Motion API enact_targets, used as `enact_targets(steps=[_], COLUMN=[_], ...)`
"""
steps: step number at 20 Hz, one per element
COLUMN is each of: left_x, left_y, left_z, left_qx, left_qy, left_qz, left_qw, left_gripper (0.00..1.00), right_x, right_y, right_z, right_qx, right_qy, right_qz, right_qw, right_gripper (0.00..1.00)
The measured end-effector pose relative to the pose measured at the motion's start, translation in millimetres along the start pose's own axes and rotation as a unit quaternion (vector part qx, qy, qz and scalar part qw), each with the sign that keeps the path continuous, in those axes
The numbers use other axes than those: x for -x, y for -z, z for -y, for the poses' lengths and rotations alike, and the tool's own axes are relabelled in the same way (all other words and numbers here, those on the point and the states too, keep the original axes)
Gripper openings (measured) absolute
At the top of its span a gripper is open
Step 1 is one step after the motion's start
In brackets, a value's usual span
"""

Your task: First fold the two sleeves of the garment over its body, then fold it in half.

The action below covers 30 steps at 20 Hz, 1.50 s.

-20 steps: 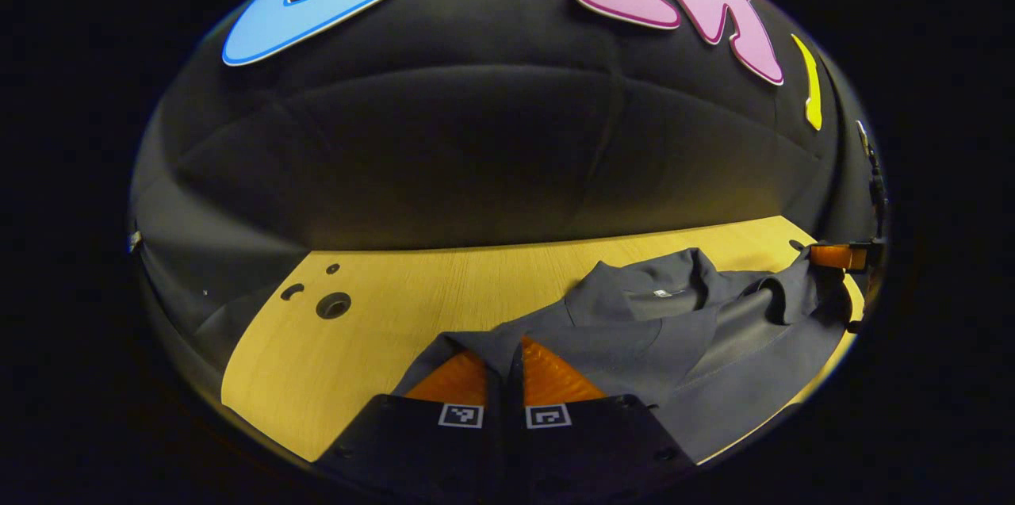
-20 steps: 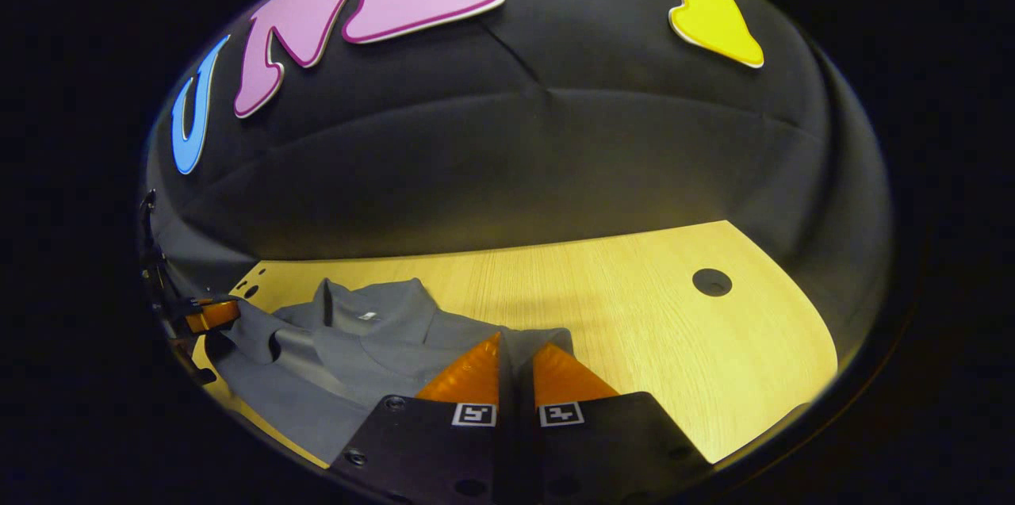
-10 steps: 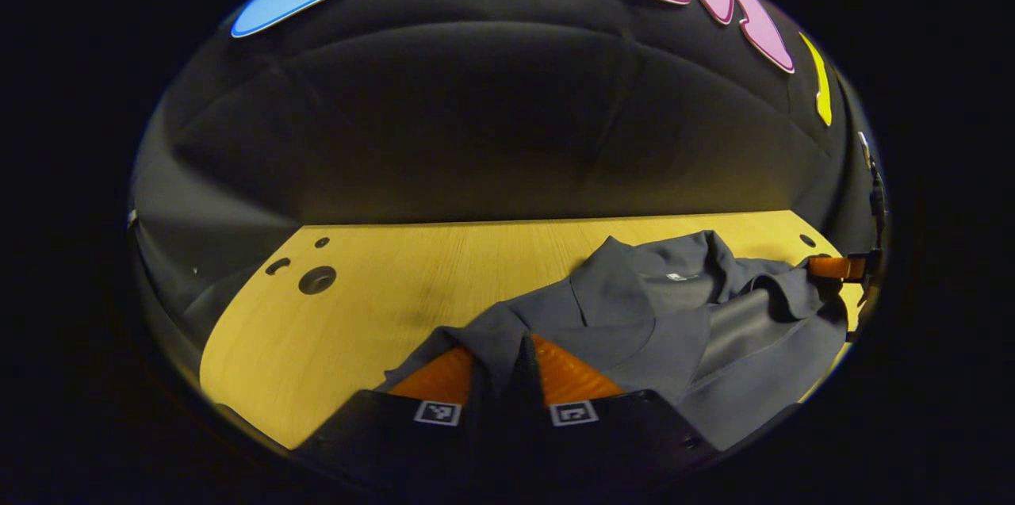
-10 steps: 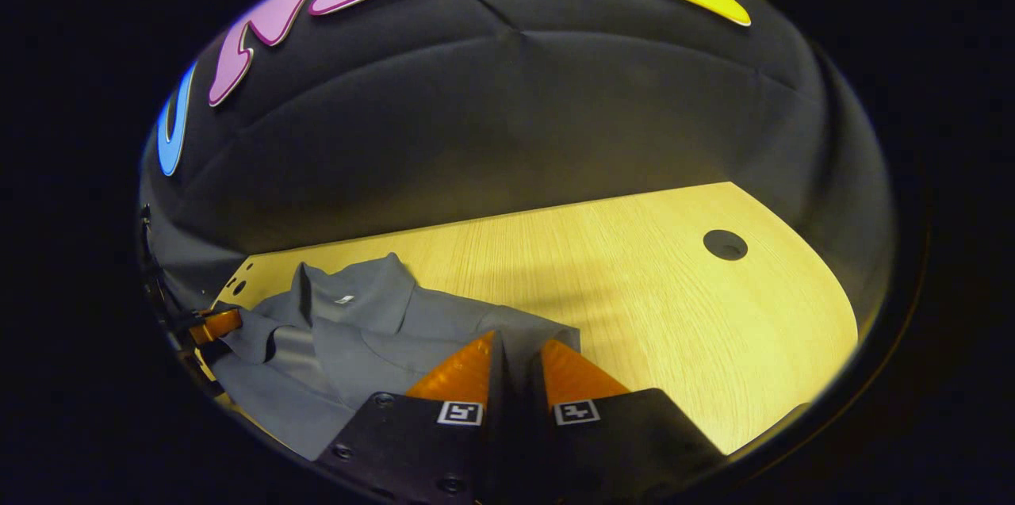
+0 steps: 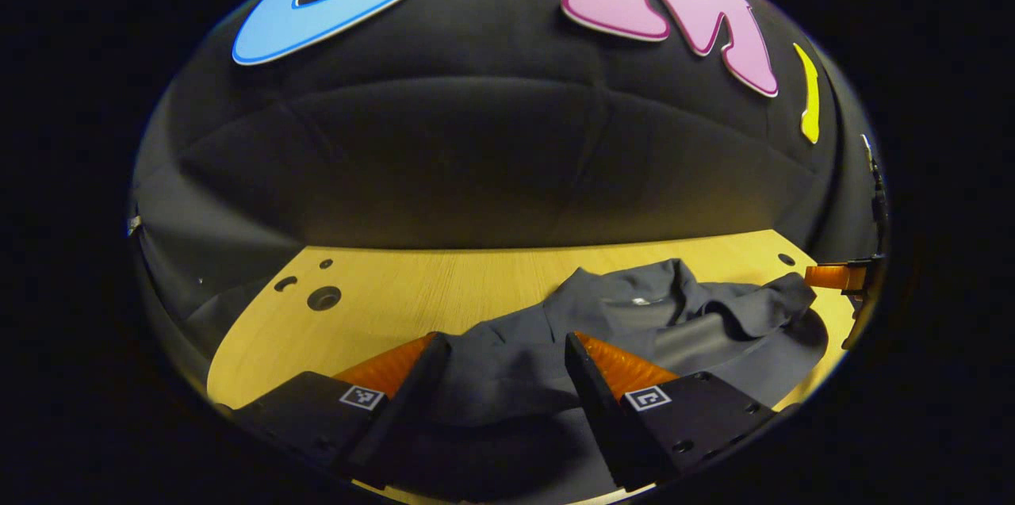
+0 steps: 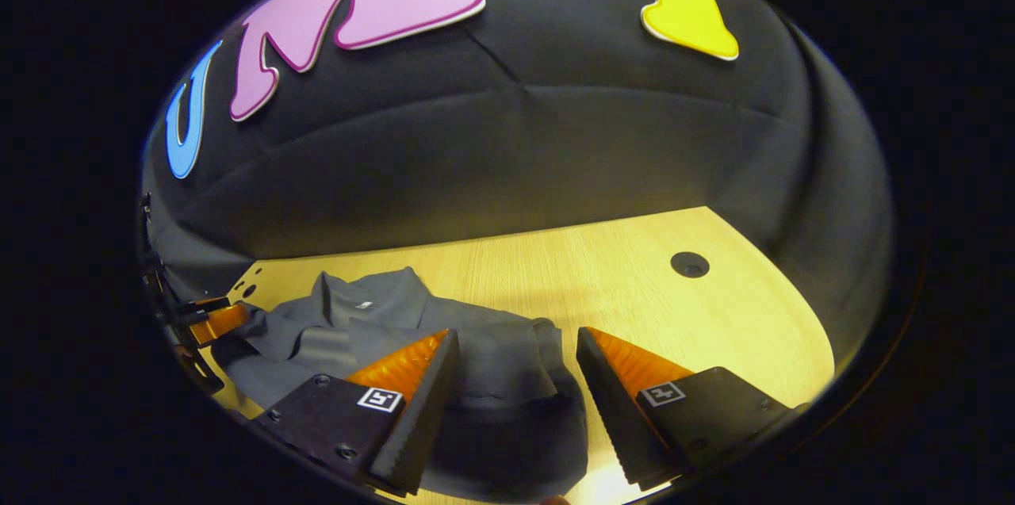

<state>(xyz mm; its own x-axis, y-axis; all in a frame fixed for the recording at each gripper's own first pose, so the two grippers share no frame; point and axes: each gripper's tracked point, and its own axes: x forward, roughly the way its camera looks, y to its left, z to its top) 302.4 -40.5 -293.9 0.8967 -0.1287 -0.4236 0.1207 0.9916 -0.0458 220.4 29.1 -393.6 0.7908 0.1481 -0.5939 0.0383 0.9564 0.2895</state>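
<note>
A dark grey collared garment (image 5: pixel 682 315) lies rumpled on the wooden table (image 5: pixel 444 287). My left gripper (image 5: pixel 505 338) stands open, with a fold of the cloth lying loose between its fingers. In the right gripper view the garment (image 6: pixel 373 323) spreads to the left, its collar toward the wall. My right gripper (image 6: pixel 517 332) is open too, and the garment's near edge lies between its fingers. The right gripper (image 5: pixel 833 277) also appears at the far right of the left gripper view, by the cloth's other end. The left gripper (image 6: pixel 212 321) appears at the left edge of the right gripper view.
Round holes (image 5: pixel 323 298) are cut in the table's left end, and one hole (image 6: pixel 688 264) in its right end. Bare wood (image 6: pixel 634 291) stretches right of the garment. The booth's black cloth wall rises just behind the table.
Both grippers were shut on the garment's edges a second ago. Both have now opened and let the cloth drop, which lies loose between the fingers.
</note>
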Motion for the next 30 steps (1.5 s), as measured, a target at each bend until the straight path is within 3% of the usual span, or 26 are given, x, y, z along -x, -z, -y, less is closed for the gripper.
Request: enact_targets(steps=[6, 12, 18, 30], left_x=[58.2, 127.9, 187.8, 275.7], left_y=[-38.1, -65.4, -67.5, -39.4], left_z=[9.2, 12.8, 25.6, 54.5], left_qx=[0.011, 0.0, 0.011, -0.004], left_qy=[0.01, 0.02, 0.038, 0.077], left_qz=[0.042, 0.074, 0.088, 0.092], left_qw=[0.999, 0.997, 0.995, 0.993], left_gripper=[0.94, 0.94, 0.96, 0.95], right_x=[66.8, 140.3, 200.2, 284.5], right_y=[-36.8, -48.6, -49.0, -19.2], right_z=[-1.8, 0.5, 2.9, -33.6], right_qx=[0.002, 0.026, 0.028, 0.017], right_qy=[-0.01, -0.022, -0.014, -0.056], right_qz=[0.039, 0.052, 0.061, 0.066], right_qw=[0.999, 0.998, 0.998, 0.996], right_gripper=[0.93, 0.93, 0.93, 0.93])
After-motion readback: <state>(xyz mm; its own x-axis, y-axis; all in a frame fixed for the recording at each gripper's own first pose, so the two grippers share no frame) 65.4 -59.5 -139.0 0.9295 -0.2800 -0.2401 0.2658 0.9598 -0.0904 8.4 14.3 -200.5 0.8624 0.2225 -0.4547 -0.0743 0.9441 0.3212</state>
